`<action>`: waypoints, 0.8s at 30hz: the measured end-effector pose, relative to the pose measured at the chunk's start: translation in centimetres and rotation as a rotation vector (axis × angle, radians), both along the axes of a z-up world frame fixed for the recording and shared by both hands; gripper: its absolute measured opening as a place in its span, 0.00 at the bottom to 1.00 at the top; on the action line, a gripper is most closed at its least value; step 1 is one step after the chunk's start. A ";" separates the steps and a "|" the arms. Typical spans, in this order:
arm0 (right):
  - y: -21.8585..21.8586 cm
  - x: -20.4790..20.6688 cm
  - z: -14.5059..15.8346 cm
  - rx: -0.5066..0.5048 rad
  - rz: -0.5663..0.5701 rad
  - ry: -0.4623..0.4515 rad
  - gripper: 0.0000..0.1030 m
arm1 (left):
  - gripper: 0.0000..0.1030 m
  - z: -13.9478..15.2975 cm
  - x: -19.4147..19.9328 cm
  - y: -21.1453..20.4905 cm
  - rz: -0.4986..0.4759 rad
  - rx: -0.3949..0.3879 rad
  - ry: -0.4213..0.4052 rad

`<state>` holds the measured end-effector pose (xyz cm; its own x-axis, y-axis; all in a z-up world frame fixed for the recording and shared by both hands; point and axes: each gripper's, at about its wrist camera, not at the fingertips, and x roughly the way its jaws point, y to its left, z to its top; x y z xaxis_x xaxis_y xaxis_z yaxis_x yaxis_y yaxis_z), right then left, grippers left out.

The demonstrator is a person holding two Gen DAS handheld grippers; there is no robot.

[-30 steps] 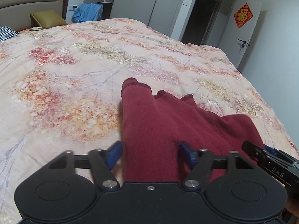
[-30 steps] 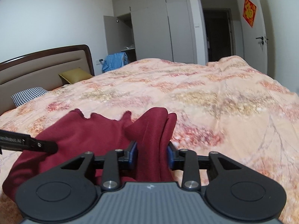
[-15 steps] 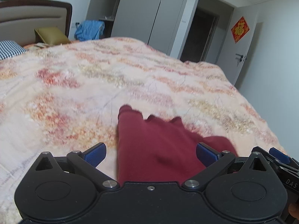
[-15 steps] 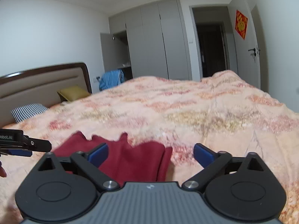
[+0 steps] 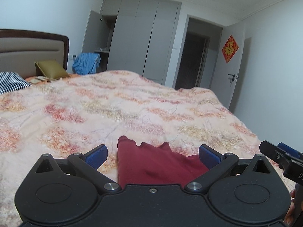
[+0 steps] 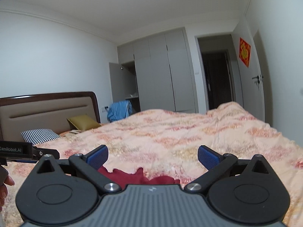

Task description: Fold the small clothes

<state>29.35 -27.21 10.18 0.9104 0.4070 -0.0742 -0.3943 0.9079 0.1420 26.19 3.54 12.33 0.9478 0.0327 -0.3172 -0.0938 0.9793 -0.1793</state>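
Note:
A small dark red garment (image 5: 151, 164) lies folded on the floral bedspread (image 5: 132, 109). In the left wrist view it sits just below and between the wide-open blue pads. My left gripper (image 5: 152, 156) is open and empty, raised above the garment. My right gripper (image 6: 152, 157) is also open and empty, lifted higher; only the garment's far edge (image 6: 136, 176) shows under it. The right gripper's tip (image 5: 280, 153) shows at the right edge of the left wrist view, and the left gripper (image 6: 28, 152) shows at the left edge of the right wrist view.
The bed fills the foreground. A checkered pillow (image 5: 11, 82) and an olive cushion (image 5: 51, 70) lie by the headboard (image 6: 47, 109). A blue cloth (image 5: 87, 63) hangs by the grey wardrobe (image 5: 144, 43). A doorway and white door (image 5: 234, 75) stand at the right.
Both grippers opened and let go of the red garment, which now lies on the bed. Both then lifted and tilted up, so more of the room shows.

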 end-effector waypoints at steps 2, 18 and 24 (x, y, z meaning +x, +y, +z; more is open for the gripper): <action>-0.2 -1.1 0.6 0.000 0.001 -0.020 1.00 | 0.99 0.3 -1.2 -0.3 0.003 0.005 -0.014; -0.4 -12.1 0.6 -0.052 0.026 -0.112 1.00 | 0.99 -1.6 -11.7 -0.7 0.026 0.004 -0.028; -0.1 -16.5 -0.5 -0.062 0.027 -0.114 1.00 | 0.99 -2.5 -15.1 -0.4 0.032 0.025 -0.034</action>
<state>12.84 -27.26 9.67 0.9031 0.4295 0.0033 -0.4293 0.9023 0.0383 11.13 3.15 9.79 0.9562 0.0709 -0.2838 -0.1198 0.9800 -0.1587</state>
